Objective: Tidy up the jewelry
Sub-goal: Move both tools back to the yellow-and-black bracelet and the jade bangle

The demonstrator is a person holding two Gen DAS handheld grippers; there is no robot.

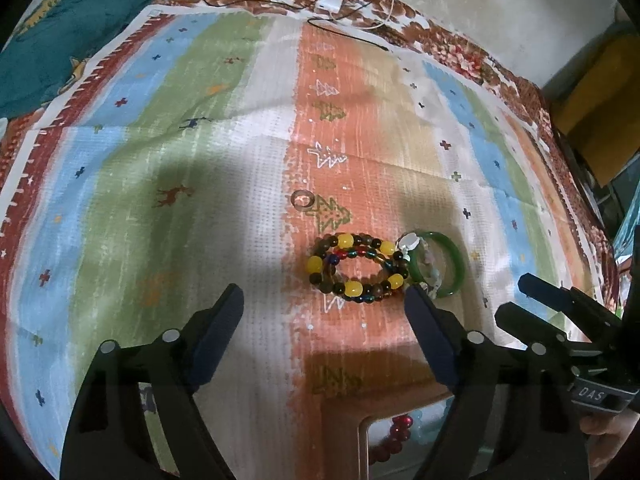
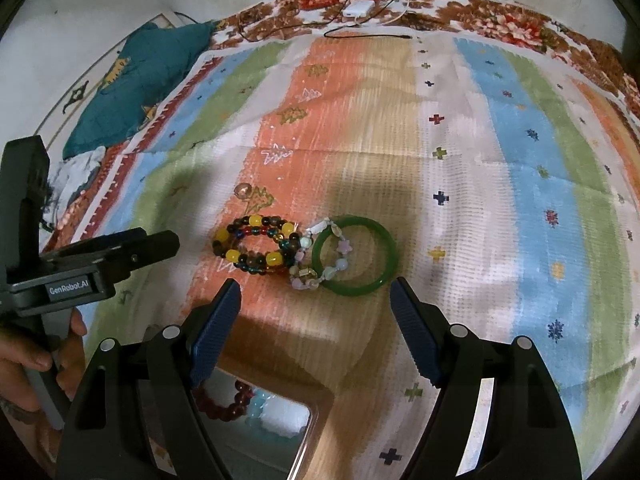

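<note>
Right wrist view: the right tool [image 2: 314,300] is held wide open, the smooth green glass bangle [image 2: 354,254] at twelve o'clock, seemingly lined up for grasping.

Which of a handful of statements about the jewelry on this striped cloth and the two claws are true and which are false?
1. Both claws, left claw and right claw, are open and hold nothing. True.
2. The green bangle lies inside the box. False: it lies on the cloth, beyond the box.
3. A small ring lies alone, beyond the yellow-beaded bracelet. True.
4. The pale charm bracelet lies far from the bangle. False: it overlaps the bangle.
5. The box holds a dark red bead bracelet. True.
</note>
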